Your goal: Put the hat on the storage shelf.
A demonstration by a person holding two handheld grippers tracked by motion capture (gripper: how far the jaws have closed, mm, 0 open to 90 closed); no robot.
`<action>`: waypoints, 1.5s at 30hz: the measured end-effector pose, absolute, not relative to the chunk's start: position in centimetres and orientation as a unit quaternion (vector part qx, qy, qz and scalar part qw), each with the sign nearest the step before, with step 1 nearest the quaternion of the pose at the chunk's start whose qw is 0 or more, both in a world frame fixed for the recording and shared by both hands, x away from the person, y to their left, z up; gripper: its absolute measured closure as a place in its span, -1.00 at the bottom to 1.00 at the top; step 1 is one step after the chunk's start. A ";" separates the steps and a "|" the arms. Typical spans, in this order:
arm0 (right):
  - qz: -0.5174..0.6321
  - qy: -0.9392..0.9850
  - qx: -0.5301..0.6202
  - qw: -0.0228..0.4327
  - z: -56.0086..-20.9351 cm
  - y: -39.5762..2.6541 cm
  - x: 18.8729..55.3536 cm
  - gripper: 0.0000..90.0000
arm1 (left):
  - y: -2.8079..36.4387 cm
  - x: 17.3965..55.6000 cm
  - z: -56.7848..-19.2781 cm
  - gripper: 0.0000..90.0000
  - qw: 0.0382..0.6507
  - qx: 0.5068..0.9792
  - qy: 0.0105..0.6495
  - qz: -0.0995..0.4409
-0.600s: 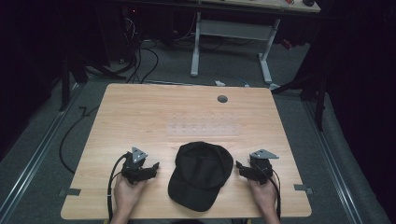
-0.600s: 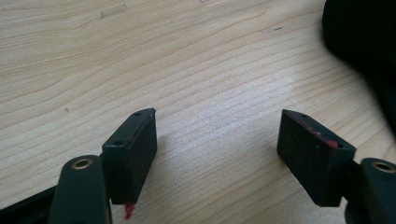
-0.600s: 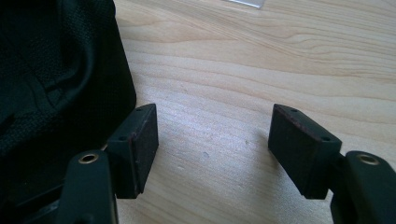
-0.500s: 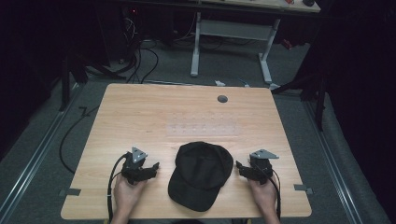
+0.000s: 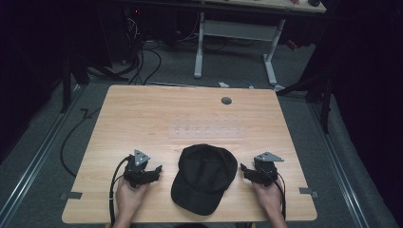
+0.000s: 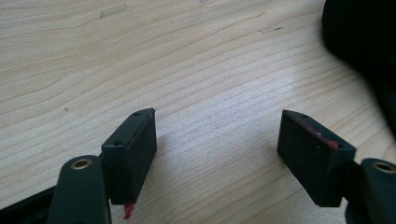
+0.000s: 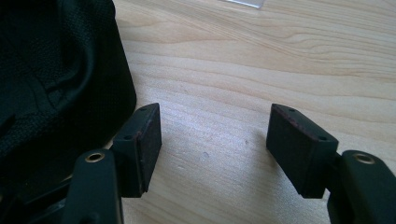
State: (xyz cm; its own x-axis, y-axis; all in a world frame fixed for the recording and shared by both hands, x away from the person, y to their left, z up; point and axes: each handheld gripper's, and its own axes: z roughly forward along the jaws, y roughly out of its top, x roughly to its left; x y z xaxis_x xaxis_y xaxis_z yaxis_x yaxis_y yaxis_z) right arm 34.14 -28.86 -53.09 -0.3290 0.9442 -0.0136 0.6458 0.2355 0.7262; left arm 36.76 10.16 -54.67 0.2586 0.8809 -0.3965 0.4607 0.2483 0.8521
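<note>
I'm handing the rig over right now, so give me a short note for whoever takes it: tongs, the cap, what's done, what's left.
Left tongs: open, empty, resting on the table left of the black cap.
Right tongs: open, empty, right of the cap, left jaw close beside its edge; contact unclear.
Cap: lies flat at the near middle of the table, between both tongs, brim toward the person.
Done: nothing visibly handled yet.
Left: probably grasp the cap; both tongs are placed for it.
</note>
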 end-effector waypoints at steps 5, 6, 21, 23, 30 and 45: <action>0.308 0.749 0.539 0.230 -52.8 -29.2 34.0 -0.02 | 10.2 36.8 -54.7 -0.36 0.539 0.582 0.577 0.195; 0.308 0.749 0.539 0.230 -52.8 -29.2 34.0 -0.02 | 10.2 36.8 -54.7 -0.36 0.540 0.582 0.577 0.195; 0.365 0.743 0.526 0.195 -49.9 -29.9 31.5 0.10 | 10.2 36.8 -54.6 -0.35 0.541 0.580 0.578 0.192; 0.374 0.745 0.515 0.199 -49.2 -29.6 31.1 0.10 | 10.2 36.8 -54.6 -0.35 0.540 0.580 0.578 0.193; 0.399 0.750 0.494 0.182 -47.8 -28.2 30.4 0.08 | 10.2 36.8 -54.6 -0.36 0.541 0.580 0.578 0.193; 0.416 0.771 0.451 0.170 -46.7 -24.7 30.2 0.13 | 10.2 36.8 -54.7 -0.37 0.539 0.581 0.578 0.195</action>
